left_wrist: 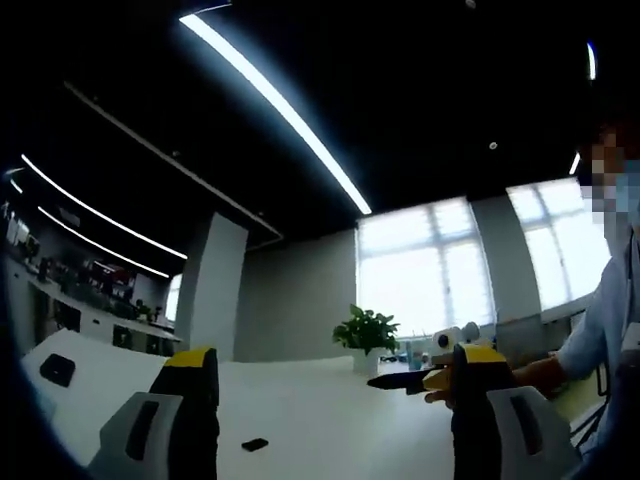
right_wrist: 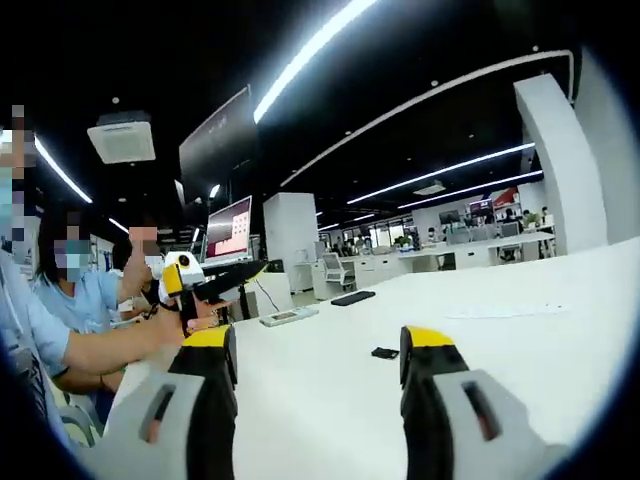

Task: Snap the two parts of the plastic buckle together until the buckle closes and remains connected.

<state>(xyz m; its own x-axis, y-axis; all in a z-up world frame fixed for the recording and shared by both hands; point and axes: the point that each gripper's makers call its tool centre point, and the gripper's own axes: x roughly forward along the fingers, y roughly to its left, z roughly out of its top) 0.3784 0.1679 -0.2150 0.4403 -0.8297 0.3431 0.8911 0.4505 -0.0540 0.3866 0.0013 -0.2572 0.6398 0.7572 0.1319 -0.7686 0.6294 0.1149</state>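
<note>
A small black buckle part (left_wrist: 255, 444) lies on the white table (left_wrist: 330, 420) between and ahead of my left gripper's jaws. My left gripper (left_wrist: 335, 356) is open and holds nothing. The right gripper view has the same small black part (right_wrist: 385, 352) on the table (right_wrist: 520, 310), just ahead of my right gripper (right_wrist: 320, 336), which is open and holds nothing. Each gripper also appears at the edge of the other view: the right one (left_wrist: 445, 375) in a hand, the left one (right_wrist: 178, 285) in a hand. A dark long piece juts from each; I cannot tell what it is.
A flat dark object (left_wrist: 57, 368) lies at the table's far left. In the right gripper view, a flat dark object (right_wrist: 353, 297) and a pale remote-like thing (right_wrist: 288, 317) lie farther back. A potted plant (left_wrist: 366, 335) stands at the far edge. People (right_wrist: 75, 290) sit at left.
</note>
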